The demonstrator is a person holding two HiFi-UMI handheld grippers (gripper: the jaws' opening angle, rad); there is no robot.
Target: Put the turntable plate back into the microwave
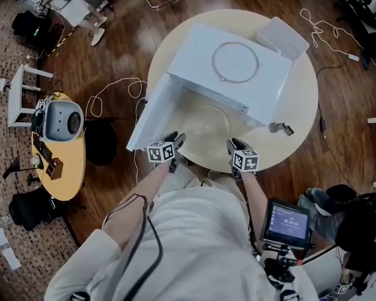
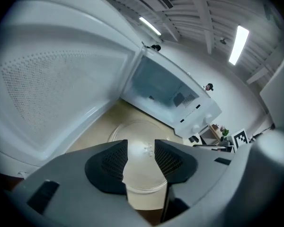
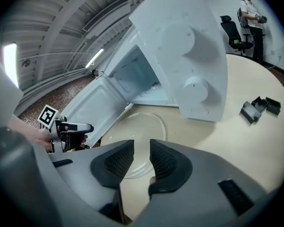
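Note:
The clear glass turntable plate [image 1: 205, 129] lies flat on the round table, just in front of the white microwave [image 1: 194, 55]. The microwave's door [image 1: 151, 115] is swung open to the left. My left gripper [image 1: 177, 139] hovers at the plate's near left rim and my right gripper [image 1: 232, 145] at its near right rim. In the left gripper view the plate [image 2: 137, 130] shows below the open left gripper [image 2: 141, 146], with the empty cavity [image 2: 161, 86] beyond. In the right gripper view the right gripper [image 3: 142, 148] stands open over the plate [image 3: 143, 129]; nothing is between either pair of jaws.
A white ring [image 1: 235, 62] lies on top of the microwave. At the table's [image 1: 297, 105] back right stands a white container [image 1: 282, 37], and a small dark part [image 1: 281, 128] lies to the right of the plate. A person [image 3: 250, 8] stands far off.

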